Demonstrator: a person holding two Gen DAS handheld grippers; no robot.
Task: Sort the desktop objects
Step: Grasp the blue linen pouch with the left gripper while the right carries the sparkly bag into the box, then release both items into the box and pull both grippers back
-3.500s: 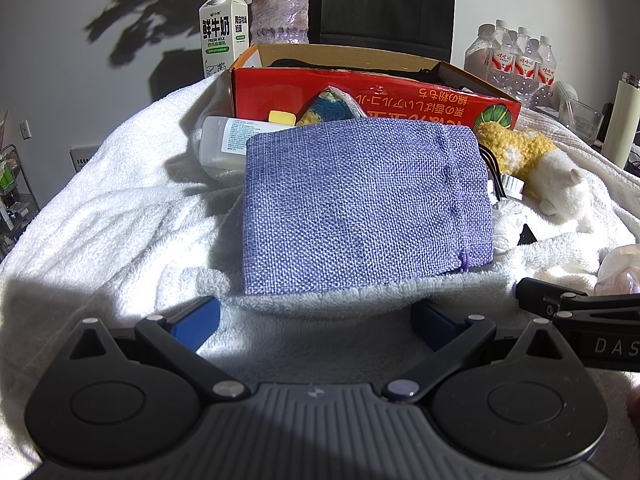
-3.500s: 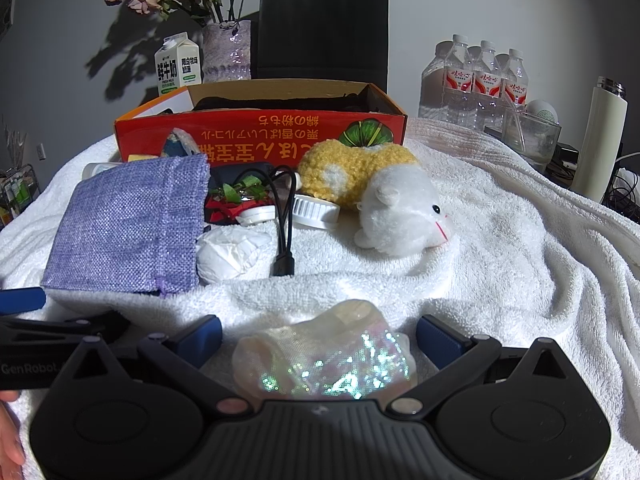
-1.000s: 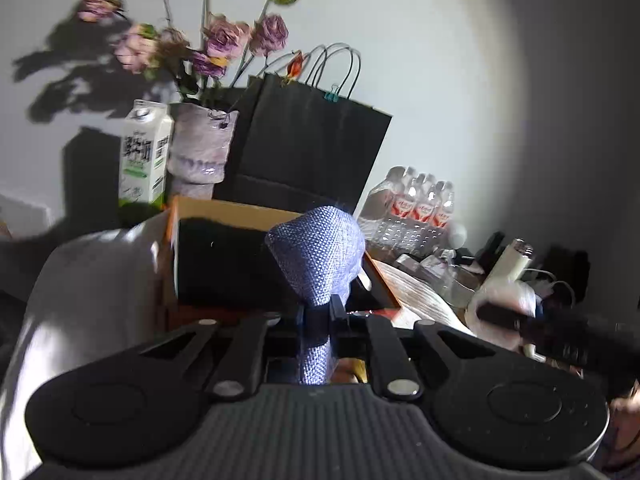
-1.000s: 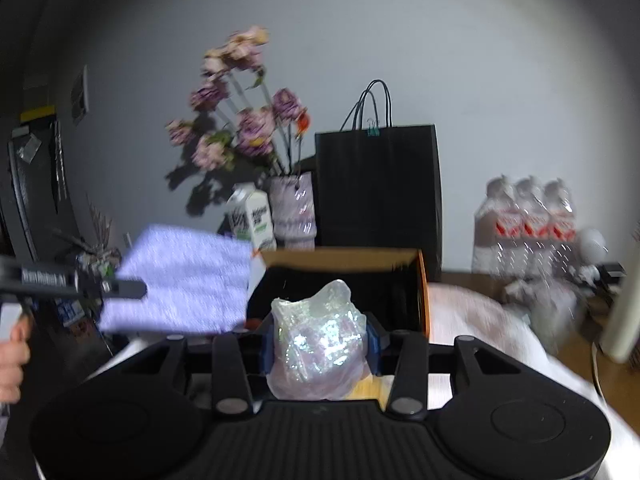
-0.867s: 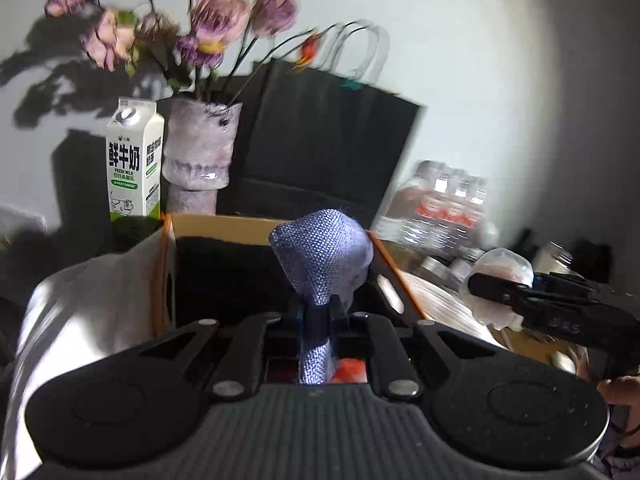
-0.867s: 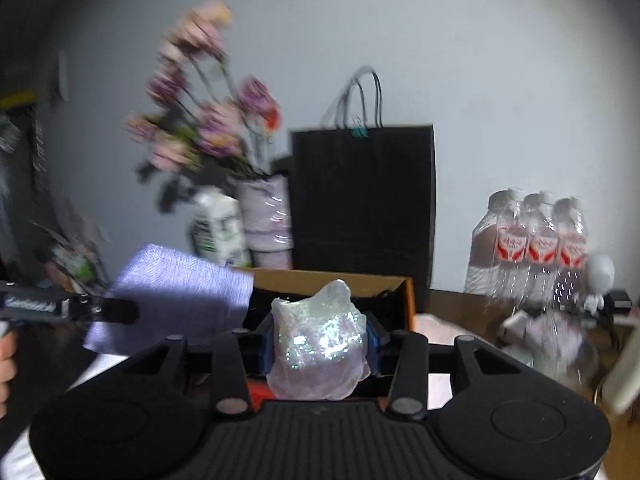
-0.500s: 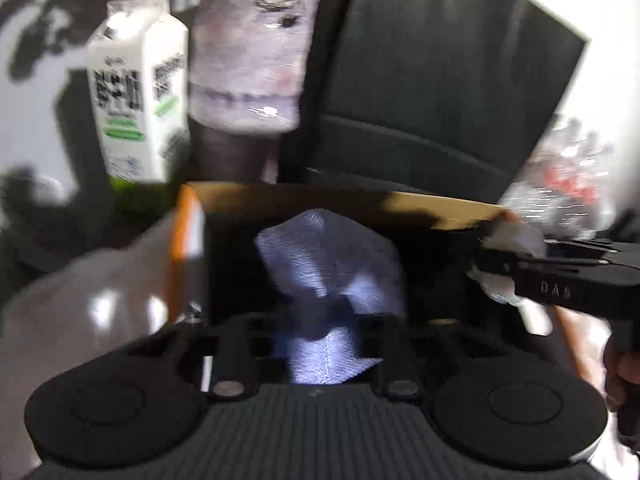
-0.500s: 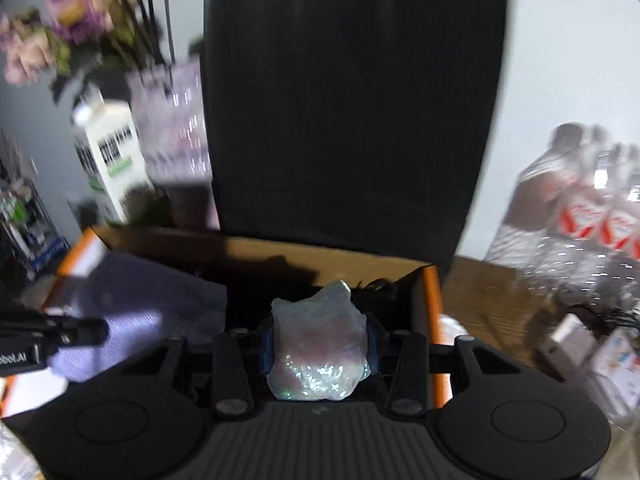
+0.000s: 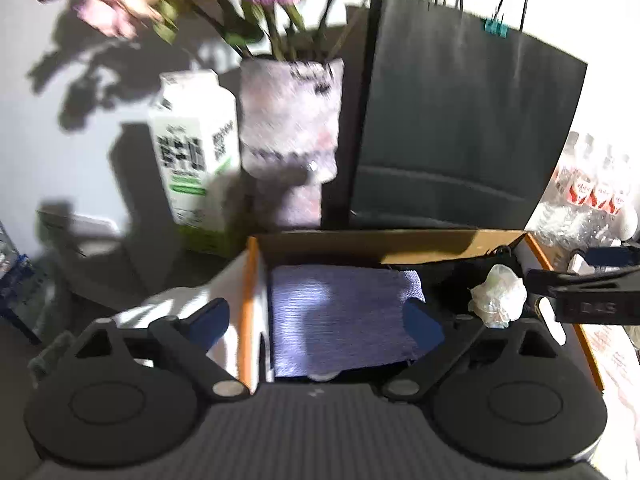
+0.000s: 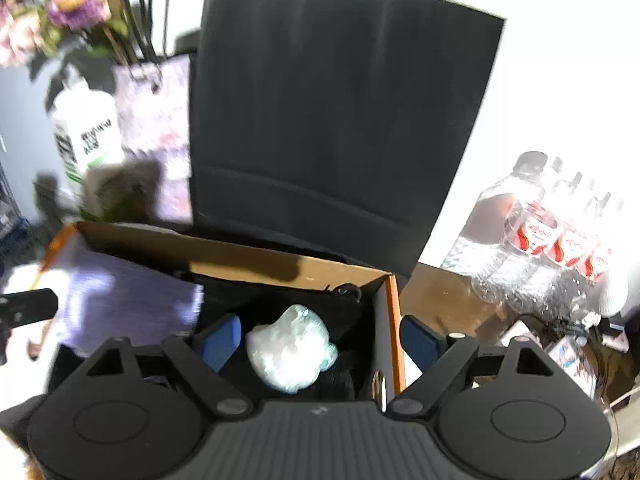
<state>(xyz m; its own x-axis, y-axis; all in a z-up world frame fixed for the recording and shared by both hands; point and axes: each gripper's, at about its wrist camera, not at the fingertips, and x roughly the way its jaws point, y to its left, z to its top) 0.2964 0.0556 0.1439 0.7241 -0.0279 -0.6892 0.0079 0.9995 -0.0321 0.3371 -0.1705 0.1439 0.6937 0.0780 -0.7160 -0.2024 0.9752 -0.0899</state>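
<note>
Both grippers are held over the open cardboard box, tipped down toward it, so that what is let go falls inside and not on the bench.

The jaws of the left gripper are opening and are spread wide. The purple cloth pouch is seen between them, but it is not pinched by the blue pads. It seems to be lying at the left end of the box, close to the orange edge. It is flat, roughly square and woven like rough cloth, with a bright patch of light on it.

The jaws of the right gripper are opening too, and are spread wide. The shiny crinkly bundle is seen between them, but it is not touched by either pad. It seems to be resting on something dark at the right end of the box, near the orange side wall. It is pale, lumpy and a bit see-through, like scrunched plastic wrap with little sparkles.

The two things are placed at different ends, so room is left for more. This step looks almost done.

Behind the box, a milk carton, a vase of flowers and a black paper bag are seen. Water bottles are standing off to the right. Much of the picture is blurred.
</note>
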